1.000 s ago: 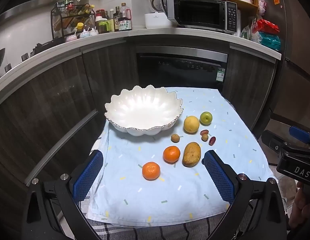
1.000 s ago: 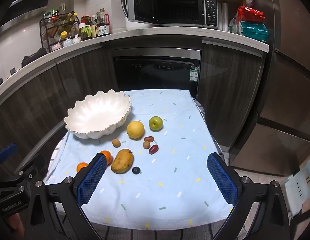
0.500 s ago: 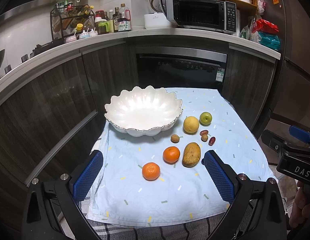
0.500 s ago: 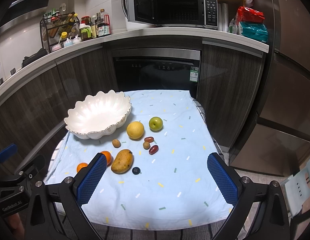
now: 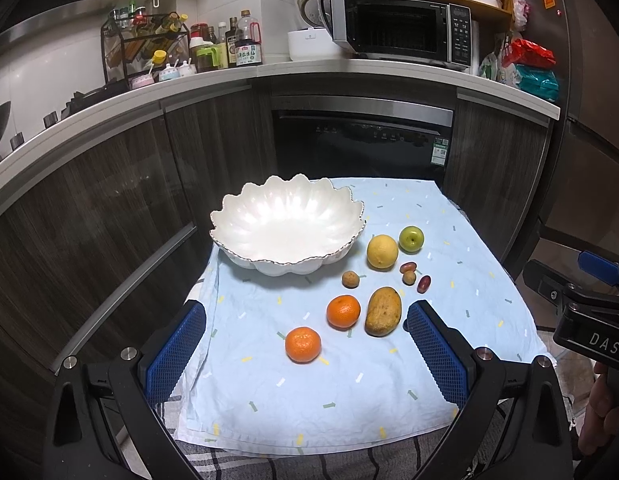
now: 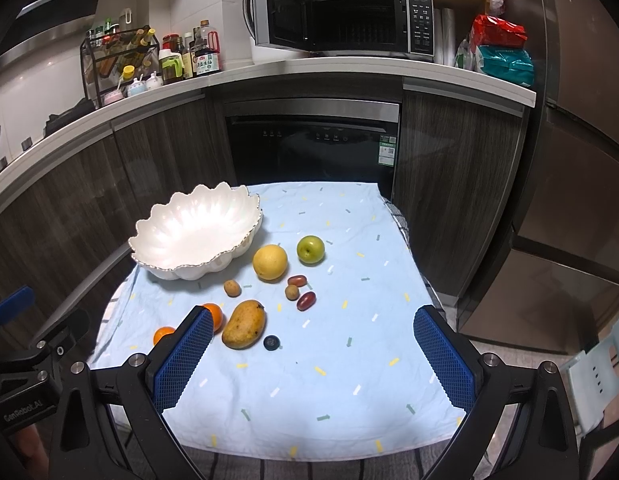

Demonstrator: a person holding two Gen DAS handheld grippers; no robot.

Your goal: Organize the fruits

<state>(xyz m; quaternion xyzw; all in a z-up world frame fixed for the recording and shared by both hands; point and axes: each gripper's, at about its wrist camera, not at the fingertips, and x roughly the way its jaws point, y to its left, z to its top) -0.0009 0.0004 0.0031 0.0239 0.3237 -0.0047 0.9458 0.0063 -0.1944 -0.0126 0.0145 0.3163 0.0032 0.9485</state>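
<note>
An empty white scalloped bowl (image 5: 287,226) (image 6: 197,232) stands at the back left of a light blue cloth (image 5: 293,384). To its right lie a yellow citrus (image 5: 382,251), a green apple (image 5: 411,239), small brown and red fruits (image 5: 408,277), a mango (image 5: 383,311) (image 6: 244,324), two oranges (image 5: 343,311) (image 5: 303,344) and a dark berry (image 6: 271,342). My left gripper (image 5: 305,354) hangs open above the cloth's front, nearest the front orange. My right gripper (image 6: 313,354) is open too, over bare cloth right of the mango. Both hold nothing.
Dark cabinets and a built-in oven (image 5: 361,140) stand close behind the table. The counter above carries bottles (image 5: 245,46) and a microwave (image 5: 397,30) with its door open. A fridge (image 6: 581,120) is at the right, a pale stool (image 6: 601,364) at lower right.
</note>
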